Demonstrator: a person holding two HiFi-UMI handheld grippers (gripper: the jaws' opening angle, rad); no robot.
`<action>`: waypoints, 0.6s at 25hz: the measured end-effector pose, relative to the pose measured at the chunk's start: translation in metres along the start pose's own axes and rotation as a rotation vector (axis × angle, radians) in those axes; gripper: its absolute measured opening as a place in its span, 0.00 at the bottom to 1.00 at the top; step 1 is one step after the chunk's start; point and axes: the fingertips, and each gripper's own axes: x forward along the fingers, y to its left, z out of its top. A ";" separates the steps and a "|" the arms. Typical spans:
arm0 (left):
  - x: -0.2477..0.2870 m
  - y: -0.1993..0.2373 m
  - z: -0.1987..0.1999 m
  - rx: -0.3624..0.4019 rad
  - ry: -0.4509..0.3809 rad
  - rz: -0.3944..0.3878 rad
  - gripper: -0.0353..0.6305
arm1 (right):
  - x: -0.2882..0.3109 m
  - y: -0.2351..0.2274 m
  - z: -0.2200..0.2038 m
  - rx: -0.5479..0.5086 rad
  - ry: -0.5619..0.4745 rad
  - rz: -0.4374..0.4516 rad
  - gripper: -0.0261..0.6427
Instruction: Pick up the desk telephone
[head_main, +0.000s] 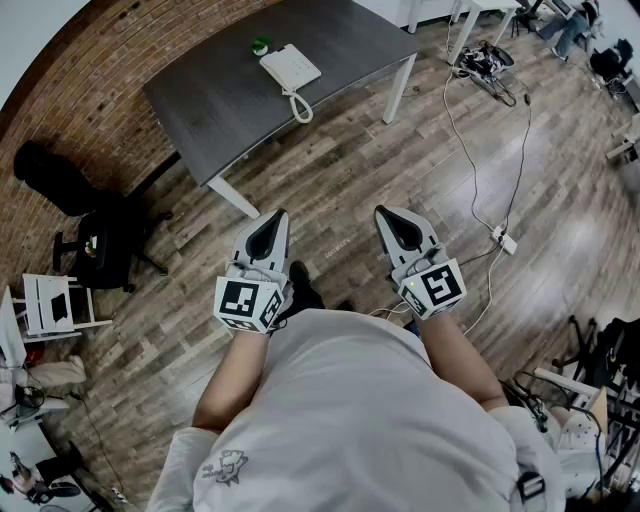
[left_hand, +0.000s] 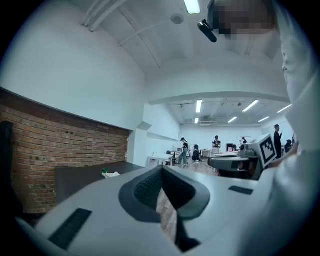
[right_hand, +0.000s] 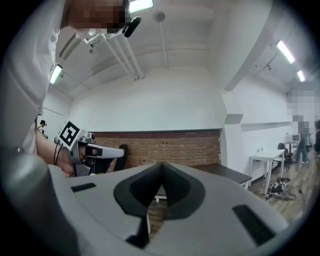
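A white desk telephone (head_main: 290, 66) with a coiled cord (head_main: 300, 106) lies on a dark grey table (head_main: 230, 100) far ahead of me; it shows small in the left gripper view (left_hand: 112, 174). My left gripper (head_main: 268, 216) and right gripper (head_main: 388, 213) are held level in front of my body, well short of the table, over the wooden floor. Both are shut with nothing between the jaws. The left gripper (left_hand: 161, 169) faces the table; the right gripper (right_hand: 161, 165) faces the brick wall.
A small green object (head_main: 260, 45) sits beside the phone. A black office chair (head_main: 100, 240) and a white rack (head_main: 55, 300) stand at the left by the brick wall (head_main: 60, 110). Cables (head_main: 490, 200) and a power strip (head_main: 503, 240) lie on the floor at the right.
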 end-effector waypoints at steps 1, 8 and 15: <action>-0.001 -0.002 0.000 0.002 0.000 0.000 0.07 | -0.002 0.001 0.000 0.001 0.000 0.002 0.04; -0.001 -0.004 -0.001 0.008 0.004 0.006 0.07 | -0.005 0.000 0.000 0.005 -0.002 0.002 0.04; 0.004 0.001 -0.004 0.015 0.010 -0.005 0.07 | 0.001 -0.003 -0.006 0.016 0.009 0.001 0.04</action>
